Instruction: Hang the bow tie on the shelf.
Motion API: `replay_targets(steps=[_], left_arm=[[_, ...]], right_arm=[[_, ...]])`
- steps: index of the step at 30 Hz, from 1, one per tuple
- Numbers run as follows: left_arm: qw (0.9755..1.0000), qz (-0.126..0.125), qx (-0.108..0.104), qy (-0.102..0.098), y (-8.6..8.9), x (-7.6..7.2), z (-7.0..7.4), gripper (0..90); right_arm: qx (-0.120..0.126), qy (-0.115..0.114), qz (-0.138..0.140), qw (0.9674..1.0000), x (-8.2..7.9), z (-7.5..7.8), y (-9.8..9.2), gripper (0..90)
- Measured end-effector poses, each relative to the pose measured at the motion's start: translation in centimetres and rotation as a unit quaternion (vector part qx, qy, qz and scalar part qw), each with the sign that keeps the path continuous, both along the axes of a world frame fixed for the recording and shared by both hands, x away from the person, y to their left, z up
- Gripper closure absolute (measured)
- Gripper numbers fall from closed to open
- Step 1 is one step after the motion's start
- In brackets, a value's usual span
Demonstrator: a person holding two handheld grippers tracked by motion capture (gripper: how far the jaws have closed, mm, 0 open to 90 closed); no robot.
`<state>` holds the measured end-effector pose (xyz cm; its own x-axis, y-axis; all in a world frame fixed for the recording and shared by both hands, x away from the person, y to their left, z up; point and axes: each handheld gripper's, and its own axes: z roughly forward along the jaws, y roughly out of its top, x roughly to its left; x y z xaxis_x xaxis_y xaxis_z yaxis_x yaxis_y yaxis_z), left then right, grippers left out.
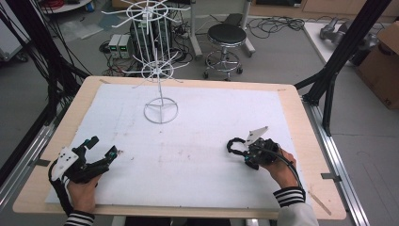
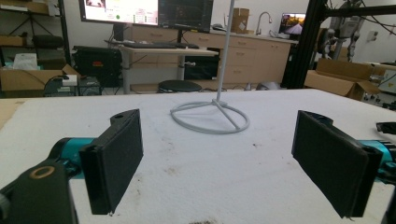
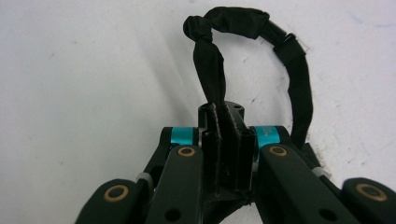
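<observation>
Item: one black fabric loop (image 3: 261,51), a soft band like a hair tie, lying on the white table cover (image 1: 197,155) and pinched at one end by the right gripper (image 1: 245,153). State of right gripper: jaws closed together on the band, pads pressing a short stretch of it; in the right gripper view the rest of the loop rises from the jaw tips toward 12 o'clock, arcs over, and returns down at about 2 o'clock beside the gripper body. Item: left gripper (image 1: 104,149), one, at the near left of the table; jaws standing wide apart with nothing between them, bare cover showing in the gap in the left gripper view. Item: one white wire display stand (image 1: 161,89), upright, ring base (image 2: 210,117) at the far middle of the cover, with hooked arms in two tiers. Governing relation, judged: if the band is meant for a hook, the stand lies at roughly 10 to 11 o'clock from the right gripper in the high view and well apart from it; from the left gripper it lies at about 1 o'clock, similarly far. The right hand (image 1: 282,167) already has the band, so it is the likelier carrier. The loop's long axis runs outward from the jaw tips, toward the table's middle. Count: grippers two, bands one, stands one, hooks on stand too fine to count reliably.
</observation>
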<state>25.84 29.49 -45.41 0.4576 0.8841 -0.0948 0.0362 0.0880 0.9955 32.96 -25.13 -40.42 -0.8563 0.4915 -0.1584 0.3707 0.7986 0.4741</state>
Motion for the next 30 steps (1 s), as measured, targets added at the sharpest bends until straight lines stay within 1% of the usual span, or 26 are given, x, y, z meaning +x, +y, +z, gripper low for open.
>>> replay_targets(steps=[2,3,7,9,11,13,19,21,25,29,30], left_arm=[[1.0,0.0,-0.001,0.0,0.0,0.0,0.0,16.8],[1.0,0.0,-0.001,-0.001,0.0,0.0,0.0,16.8],[1.0,0.0,0.001,0.0,0.0,0.0,0.0,16.8],[1.0,0.0,0.001,-0.001,0.0,0.0,0.0,16.8],[1.0,0.0,0.001,0.0,0.0,0.0,0.0,16.8],[1.0,0.001,0.001,0.0,0.0,0.0,0.0,16.8],[1.0,0.001,0.001,0.0,0.0,0.0,0.0,16.8],[1.0,0.0,0.002,-0.001,-0.1,0.0,0.0,16.8],[1.0,0.001,0.002,0.0,0.0,0.0,0.0,16.8],[1.0,0.0,0.002,0.0,0.0,0.0,0.0,16.8],[1.0,0.0,0.002,0.0,0.0,0.0,0.0,16.8]], right_arm=[[0.014,-0.009,0.0,0.9999,-0.1,0.1,0.0,85.6],[0.03,-0.013,-0.004,0.9995,-0.2,0.1,-0.1,85.7],[0.062,-0.03,-0.022,0.9974,-0.4,0.2,-0.4,85.8],[0.079,-0.04,-0.03,0.9956,-0.5,0.3,-0.5,85.9],[0.098,-0.054,-0.035,0.9931,-0.6,0.4,-0.6,85.9],[0.111,-0.066,-0.039,0.9909,-0.7,0.7,-0.6,85.9],[0.174,-0.092,-0.052,0.9789,-0.9,1.5,-1.0,85.9],[0.189,-0.099,-0.061,0.975,-0.9,1.7,-1.1,85.9],[0.215,-0.116,-0.069,0.9673,-1.1,2.2,-1.1,85.9],[0.241,-0.133,-0.077,0.9583,-1.2,2.7,-0.7,85.9],[0.25,-0.139,-0.085,0.9544,-1.2,2.9,-0.4,85.9]])
